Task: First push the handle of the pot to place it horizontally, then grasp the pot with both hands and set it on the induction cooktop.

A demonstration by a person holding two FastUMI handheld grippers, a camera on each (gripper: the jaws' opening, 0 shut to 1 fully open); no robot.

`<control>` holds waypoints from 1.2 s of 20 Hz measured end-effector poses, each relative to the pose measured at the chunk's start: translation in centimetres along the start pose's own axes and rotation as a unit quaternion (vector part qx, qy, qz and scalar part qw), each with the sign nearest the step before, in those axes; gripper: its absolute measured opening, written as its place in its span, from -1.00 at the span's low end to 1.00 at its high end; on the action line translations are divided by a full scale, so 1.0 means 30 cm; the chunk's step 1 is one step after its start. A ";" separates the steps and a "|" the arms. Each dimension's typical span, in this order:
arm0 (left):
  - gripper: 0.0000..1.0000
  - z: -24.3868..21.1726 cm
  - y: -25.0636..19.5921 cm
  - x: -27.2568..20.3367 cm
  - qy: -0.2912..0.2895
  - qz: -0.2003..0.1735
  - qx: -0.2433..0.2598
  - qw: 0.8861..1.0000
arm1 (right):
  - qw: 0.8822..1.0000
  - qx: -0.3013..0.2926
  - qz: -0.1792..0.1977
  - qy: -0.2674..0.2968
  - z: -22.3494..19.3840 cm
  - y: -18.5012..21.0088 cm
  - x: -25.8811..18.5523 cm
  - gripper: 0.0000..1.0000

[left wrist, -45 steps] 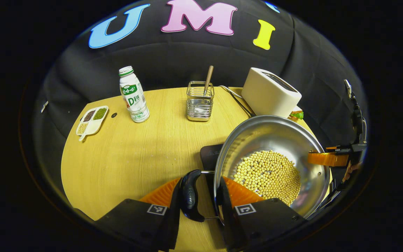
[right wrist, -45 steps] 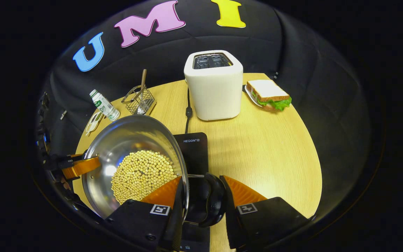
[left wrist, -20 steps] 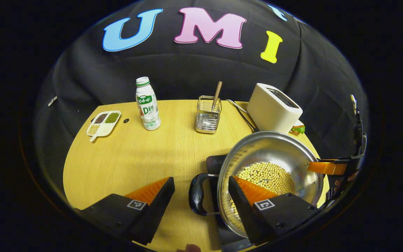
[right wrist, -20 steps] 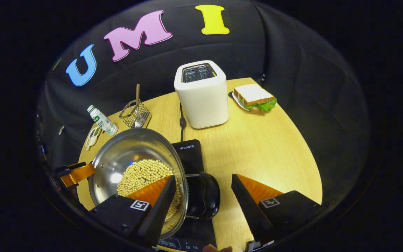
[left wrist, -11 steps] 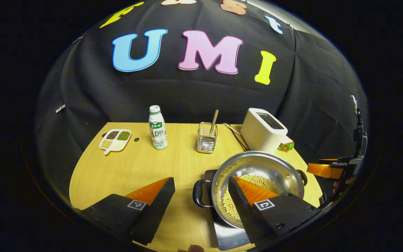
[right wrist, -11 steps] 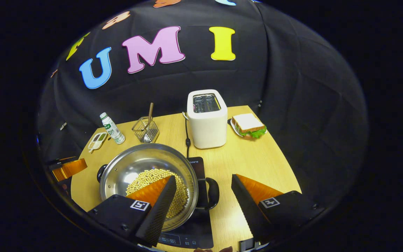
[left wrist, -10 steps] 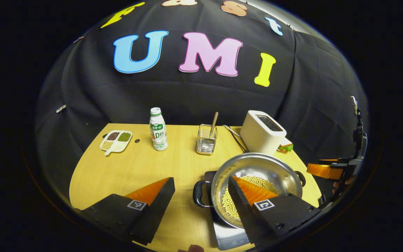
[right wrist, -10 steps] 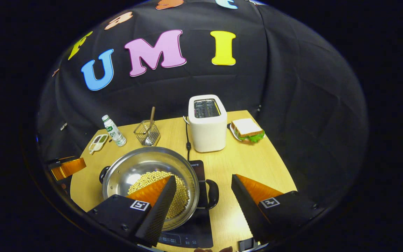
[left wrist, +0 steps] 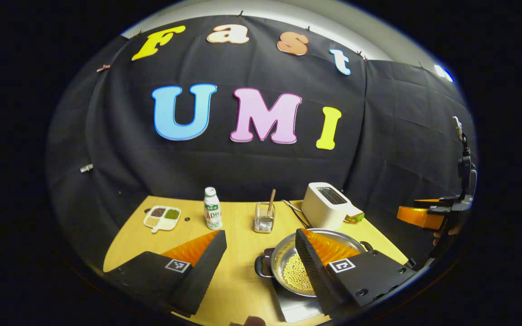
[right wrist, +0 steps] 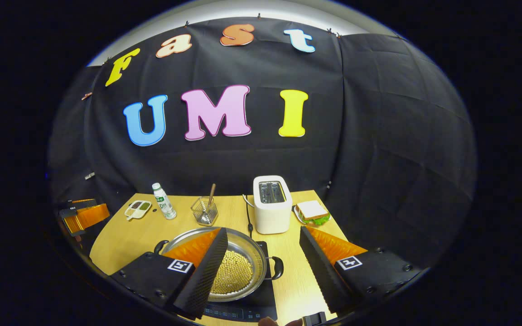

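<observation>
A steel pot (left wrist: pixel 282 257) holding pale beans (left wrist: pixel 298 274) sits on the black induction cooktop (left wrist: pixel 295 309) near the table's front edge. Its black side handles (left wrist: pixel 261 267) point left and right. My left gripper (left wrist: pixel 259 235) hangs open, high above and back from the pot, nothing between its fingers. In the right gripper view the pot (right wrist: pixel 243 253) rests on the cooktop (right wrist: pixel 243 311), its right handle (right wrist: pixel 279 268) free. My right gripper (right wrist: pixel 263 232) is open too, well above the pot. Each view catches the other gripper's orange finger at its edge (left wrist: pixel 417 216) (right wrist: pixel 84 215).
On the round wooden table (left wrist: pixel 238 253) stand a white toaster (left wrist: pixel 326 212), a wire holder with a wooden stick (left wrist: pixel 264 218), a drink bottle (left wrist: pixel 212 209) and a white divided dish (left wrist: pixel 163 216). A sandwich on a plate (right wrist: pixel 313 212) lies right of the toaster.
Both grippers let go of the pot's handles, opened, and drew up and back from the table. The pot stays on the cooktop.
</observation>
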State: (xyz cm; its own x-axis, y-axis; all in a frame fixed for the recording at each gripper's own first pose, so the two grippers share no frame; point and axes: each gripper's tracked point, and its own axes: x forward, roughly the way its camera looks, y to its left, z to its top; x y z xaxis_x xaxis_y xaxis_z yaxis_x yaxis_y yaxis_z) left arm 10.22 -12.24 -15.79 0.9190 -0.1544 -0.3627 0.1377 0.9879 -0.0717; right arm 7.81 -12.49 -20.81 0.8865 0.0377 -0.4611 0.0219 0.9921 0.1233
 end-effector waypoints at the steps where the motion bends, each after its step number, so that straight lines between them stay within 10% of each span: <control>1: 0.90 0.028 0.009 -0.027 -0.012 0.004 0.011 1.000 | 1.000 0.001 -0.002 -0.012 0.025 0.012 -0.027 0.97; 24: 0.89 0.259 0.176 -0.363 -0.126 0.031 0.022 0.991 | 0.985 -0.017 -0.010 -0.171 0.306 0.223 -0.352 0.96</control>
State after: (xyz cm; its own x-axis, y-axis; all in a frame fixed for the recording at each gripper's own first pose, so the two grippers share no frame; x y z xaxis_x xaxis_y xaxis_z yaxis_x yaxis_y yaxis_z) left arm 3.81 -5.22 -4.99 0.9886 -0.0907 -0.1202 0.0898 0.9959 -0.0133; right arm 2.84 -7.35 -7.05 0.9901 -0.0189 -0.1390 0.0310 0.9959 0.0855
